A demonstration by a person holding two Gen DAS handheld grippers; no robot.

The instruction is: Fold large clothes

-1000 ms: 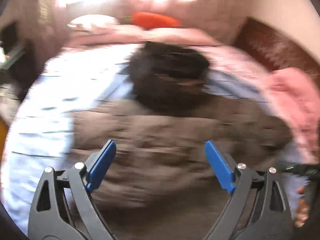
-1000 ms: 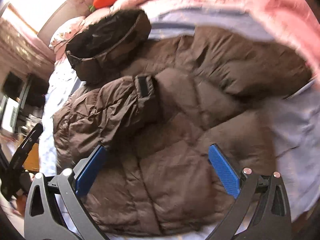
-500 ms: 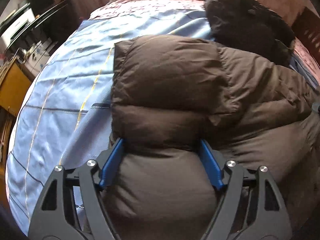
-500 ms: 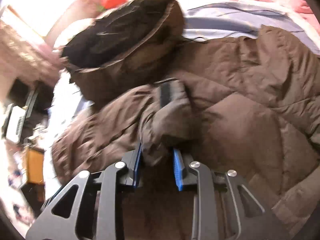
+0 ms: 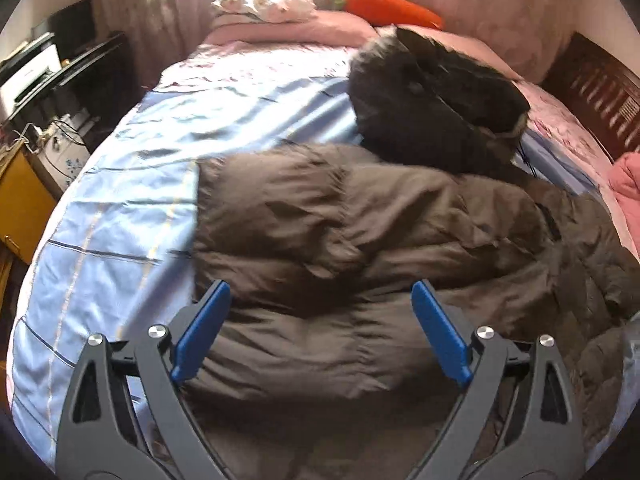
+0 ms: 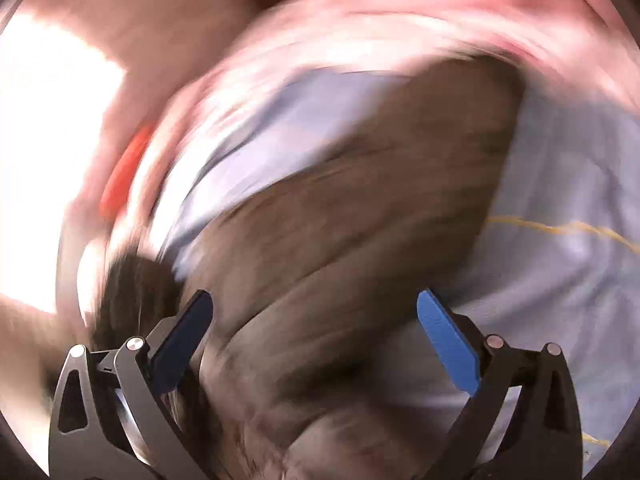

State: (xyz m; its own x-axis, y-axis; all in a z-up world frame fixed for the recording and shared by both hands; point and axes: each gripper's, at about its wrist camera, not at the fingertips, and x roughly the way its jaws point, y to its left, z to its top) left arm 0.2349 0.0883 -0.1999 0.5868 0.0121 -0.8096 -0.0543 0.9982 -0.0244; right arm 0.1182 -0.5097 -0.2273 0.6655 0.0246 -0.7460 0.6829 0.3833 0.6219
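Yellow cabinet (image 5: 20, 200) at far left | blue bedspread (image 5: 132, 184) beside it | left gripper (image 5: 320, 324) spread wide, holding nothing, over brown puffer jacket (image 5: 360, 240) | dark hood (image 5: 432, 96) beyond | right gripper (image 6: 316, 332) spread wide, view blurred

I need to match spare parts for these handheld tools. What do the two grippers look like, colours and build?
Both look alike. The left gripper and the right gripper each have two dark grey arms with triangular cut-outs and round silver pivot pins. The jaws carry flat, elongated blue pads, darker on the right gripper's shaded side. No cables, markings or sleeves show.
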